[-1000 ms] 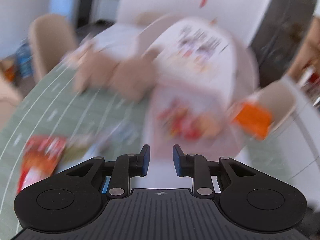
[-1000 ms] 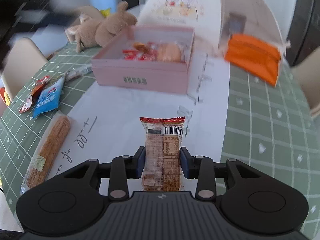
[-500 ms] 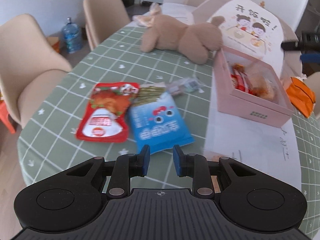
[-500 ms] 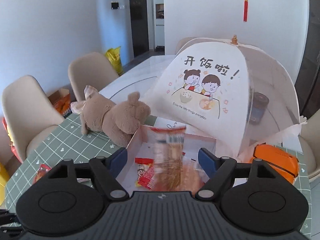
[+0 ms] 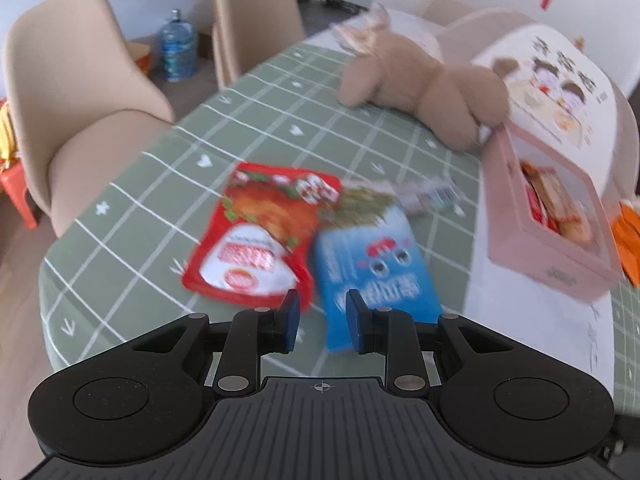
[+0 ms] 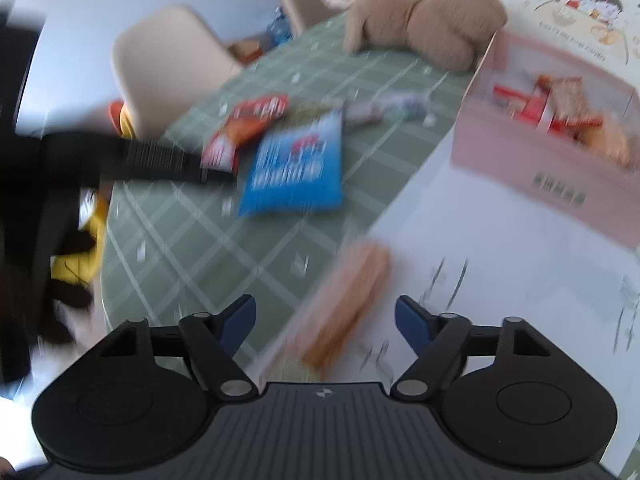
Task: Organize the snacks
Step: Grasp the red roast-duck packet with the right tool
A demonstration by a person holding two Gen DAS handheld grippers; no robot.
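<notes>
task partly done: the pink box (image 6: 548,168) on the desk (image 5: 160,184) already holds several packets. left on the desk: red pouch (image 5: 256,240), blue bag (image 5: 372,268), long biscuit pack (image 6: 344,312). left gripper (image 5: 319,320) jaws narrowly parted, empty, near the blue bag. right gripper (image 6: 325,320) jaws spread wide, empty, above the biscuit pack.

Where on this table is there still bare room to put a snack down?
Bare green cloth lies between the red packet and the chairs, and white paper before the pink box. It is crowded around the blue packet.
</notes>
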